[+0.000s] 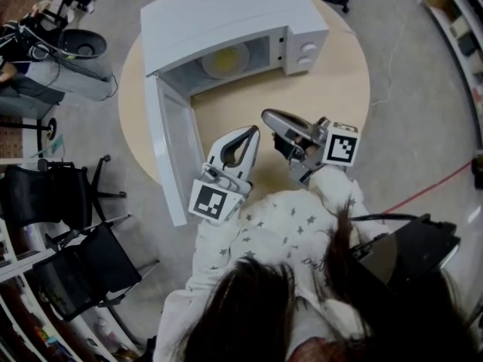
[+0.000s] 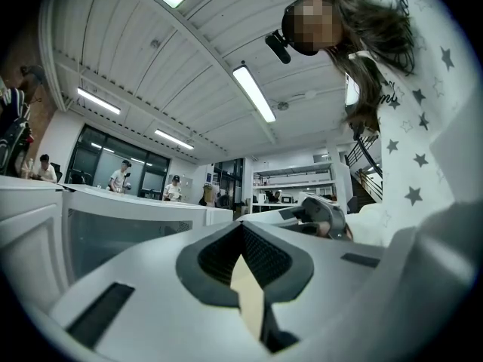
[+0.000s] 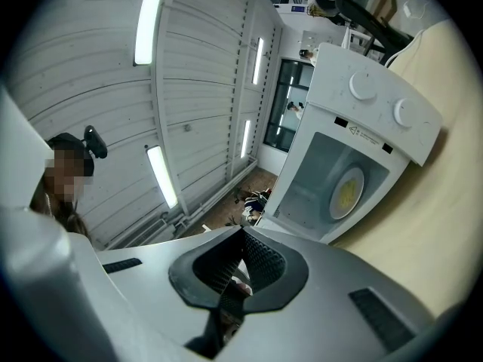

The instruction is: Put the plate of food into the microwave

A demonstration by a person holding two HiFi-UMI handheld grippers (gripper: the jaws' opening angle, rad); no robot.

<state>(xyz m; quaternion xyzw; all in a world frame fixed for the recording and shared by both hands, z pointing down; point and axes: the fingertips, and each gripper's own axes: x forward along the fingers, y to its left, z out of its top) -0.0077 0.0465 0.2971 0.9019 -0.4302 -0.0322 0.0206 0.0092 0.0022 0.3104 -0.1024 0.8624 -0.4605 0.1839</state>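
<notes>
A microwave door (image 1: 167, 148) stands swung wide to the left, out past the rim of a round desk (image 1: 336, 100). That leaves the white microwave (image 1: 226, 6) open toward the person at the desk's near edge. Inside the cavity lies the plate of food (image 1: 225, 60) — a pale plate with a yellow helping, fully within the opening and touched by neither tool. On that showing the placing looks done, with only the door left to close.

Nearer the person, the left gripper (image 1: 250, 135) hangs over the desk just beside the open door. Its fingers are clenched tip to tip on nothing, and the left gripper view shows only a sliver of desk through the gap behind the tips. Just to its right, the right gripper (image 1: 270, 118) points toward the microwave, its fingers likewise clenched and empty. The right gripper view looks across the desk into the cavity, where the plate sits alone.

Both tools are drawn in close to the person's star-printed top (image 1: 279, 225), well apart from the microwave. This is probably to keep the opening clear now that the plate is in. Farthest right, two knobs (image 1: 306, 54) mark the control panel. Since the door hinges on the left, the left gripper seems the better placed to push it shut.
</notes>
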